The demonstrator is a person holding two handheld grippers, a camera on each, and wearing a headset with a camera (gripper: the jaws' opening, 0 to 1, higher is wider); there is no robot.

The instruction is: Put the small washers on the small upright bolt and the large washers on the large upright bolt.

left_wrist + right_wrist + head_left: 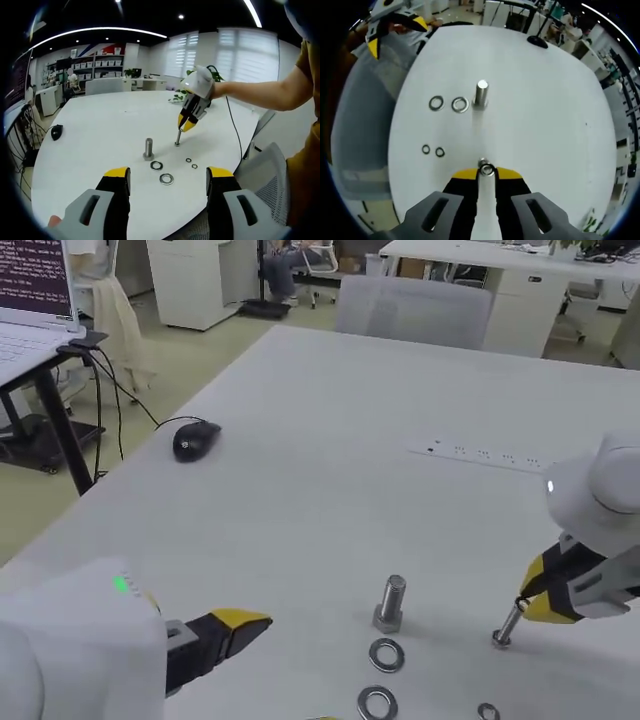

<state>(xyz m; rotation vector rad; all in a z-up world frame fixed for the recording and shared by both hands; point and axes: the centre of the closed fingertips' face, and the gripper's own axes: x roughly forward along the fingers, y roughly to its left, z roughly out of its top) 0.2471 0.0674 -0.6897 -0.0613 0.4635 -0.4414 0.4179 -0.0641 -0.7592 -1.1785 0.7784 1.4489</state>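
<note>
As right hand-held gripper [523,605] pinches, small bolt [508,625] tilts

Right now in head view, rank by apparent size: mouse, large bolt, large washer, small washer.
Top, alike: mouse (farther, so unsure), large bolt.
Then large washer, both alike.
Smallest: small washer.

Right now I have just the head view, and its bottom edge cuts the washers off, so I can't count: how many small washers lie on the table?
Observer: Two small washers, close together on the table.
Operator: Is my left gripper open?
Observer: Yes, the left gripper is open, jaws wide apart, nothing between them.
Operator: How does the right one hold?
Observer: The right gripper is shut on the small bolt, its end centred between the jaw tips.
</note>
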